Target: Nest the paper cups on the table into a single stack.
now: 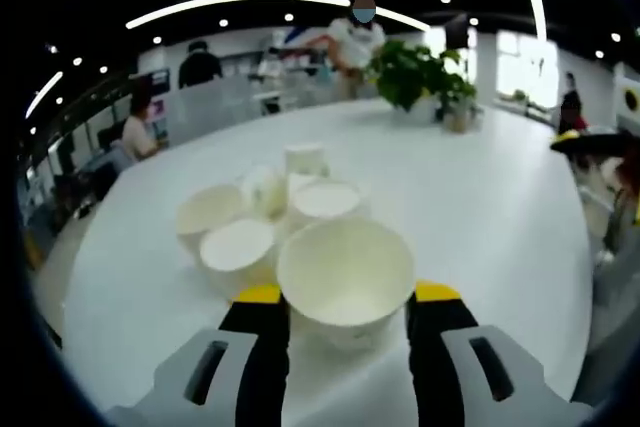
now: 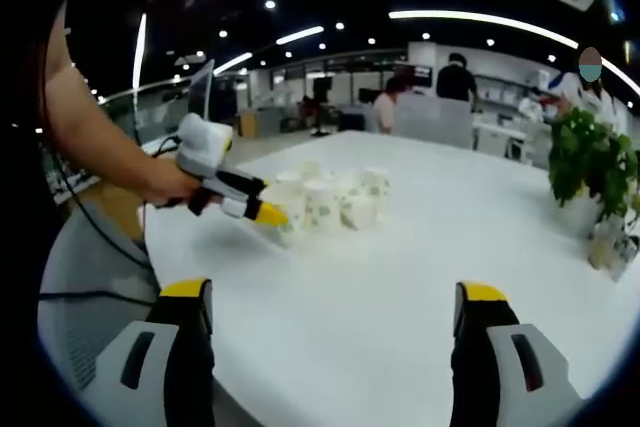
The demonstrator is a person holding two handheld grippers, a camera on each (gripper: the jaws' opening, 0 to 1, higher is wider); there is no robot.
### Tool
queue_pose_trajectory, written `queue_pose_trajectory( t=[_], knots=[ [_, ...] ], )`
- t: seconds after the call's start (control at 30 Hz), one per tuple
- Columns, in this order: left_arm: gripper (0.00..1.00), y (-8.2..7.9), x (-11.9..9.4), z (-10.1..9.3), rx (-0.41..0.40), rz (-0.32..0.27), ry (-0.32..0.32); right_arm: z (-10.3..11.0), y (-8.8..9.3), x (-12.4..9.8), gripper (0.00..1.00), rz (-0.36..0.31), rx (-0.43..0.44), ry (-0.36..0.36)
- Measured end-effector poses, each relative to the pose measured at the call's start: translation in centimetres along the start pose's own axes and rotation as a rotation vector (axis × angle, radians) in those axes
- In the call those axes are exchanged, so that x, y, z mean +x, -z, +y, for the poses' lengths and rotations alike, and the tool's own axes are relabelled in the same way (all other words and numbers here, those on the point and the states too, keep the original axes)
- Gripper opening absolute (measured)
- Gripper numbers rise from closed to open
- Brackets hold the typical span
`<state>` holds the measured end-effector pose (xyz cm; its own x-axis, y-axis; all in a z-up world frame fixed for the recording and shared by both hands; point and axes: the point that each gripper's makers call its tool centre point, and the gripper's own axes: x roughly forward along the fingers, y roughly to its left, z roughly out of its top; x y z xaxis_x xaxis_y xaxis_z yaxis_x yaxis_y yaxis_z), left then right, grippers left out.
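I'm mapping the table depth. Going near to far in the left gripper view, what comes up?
Left gripper → nearest paper cup between its jaws → cluster of paper cups → bare white table → potted plant → people at the far desks.

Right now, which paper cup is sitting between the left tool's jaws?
The big open-mouthed cup nearest the camera, at the front of the cluster. The left tool brackets it with its jaws; the other cups sit farther back, beyond them.
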<state>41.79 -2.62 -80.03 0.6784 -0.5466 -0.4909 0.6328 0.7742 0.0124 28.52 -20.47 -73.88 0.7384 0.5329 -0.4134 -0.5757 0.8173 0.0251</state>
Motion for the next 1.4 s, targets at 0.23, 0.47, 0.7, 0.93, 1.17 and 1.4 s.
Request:
queue_pose_trajectory(
  t=[0.23,0.47,0.7,0.93,1.17,1.4],
  knots=[
    [0.39,-0.1,-0.1,-0.4,0.004,-0.008,0.006,-0.3,0.3,-0.3,0.99,0.001,0.011,0.014],
    [0.37,0.1,-0.4,-0.5,0.004,-0.009,0.011,-0.3,0.5,-0.5,0.98,0.000,0.016,0.018],
    [0.37,0.1,-1.2,-0.9,0.005,-0.018,0.018,-0.2,0.6,-0.4,0.98,-0.001,0.020,0.016],
    [0.37,-0.7,-2.0,-1.6,0.014,-0.032,0.064,0.0,0.7,-0.2,0.98,-0.002,0.018,0.012],
    [0.37,-1.7,-2.9,-1.6,0.040,-0.045,0.085,0.2,0.4,0.1,0.98,-0.004,0.011,0.004],
    [0.37,-2.9,-3.9,-1.9,0.037,-0.059,0.117,0.4,0.2,0.2,0.98,-0.004,0.006,0.000]
  ],
)
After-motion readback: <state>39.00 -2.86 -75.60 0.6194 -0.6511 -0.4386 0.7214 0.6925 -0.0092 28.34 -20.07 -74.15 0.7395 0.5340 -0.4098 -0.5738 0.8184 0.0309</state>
